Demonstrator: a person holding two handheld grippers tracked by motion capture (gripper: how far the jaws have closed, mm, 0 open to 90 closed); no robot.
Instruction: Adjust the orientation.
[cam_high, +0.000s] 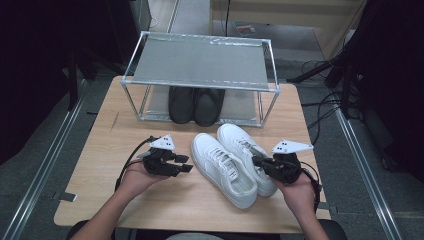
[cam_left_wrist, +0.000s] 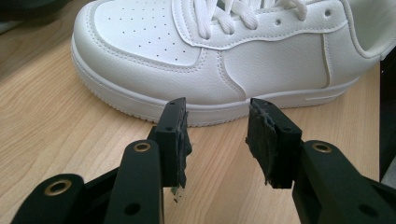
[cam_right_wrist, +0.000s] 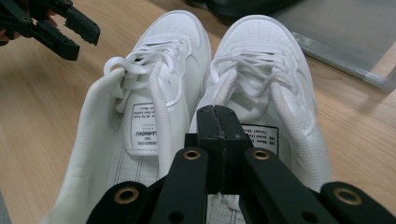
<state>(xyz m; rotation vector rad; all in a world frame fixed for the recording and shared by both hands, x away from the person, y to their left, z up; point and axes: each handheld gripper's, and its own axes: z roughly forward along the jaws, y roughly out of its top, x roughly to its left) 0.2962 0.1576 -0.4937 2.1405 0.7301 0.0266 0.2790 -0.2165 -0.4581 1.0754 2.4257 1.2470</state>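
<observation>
a person's left gripper (cam_high: 186, 164), jaws parted and empty, and right gripper (cam_high: 256, 161), jaws pressed together on nothing, flank a pair of white leather lace-up sneakers (cam_high: 231, 162) mid-table, seemingly bound for the metal-framed shoe rack (cam_high: 200, 62) sheltering black shoes (cam_high: 195, 104) beyond.

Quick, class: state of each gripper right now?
Left gripper: open, holding nothing, beside a white shoe.
Right gripper: jaws shut together; nothing seen between them.
</observation>
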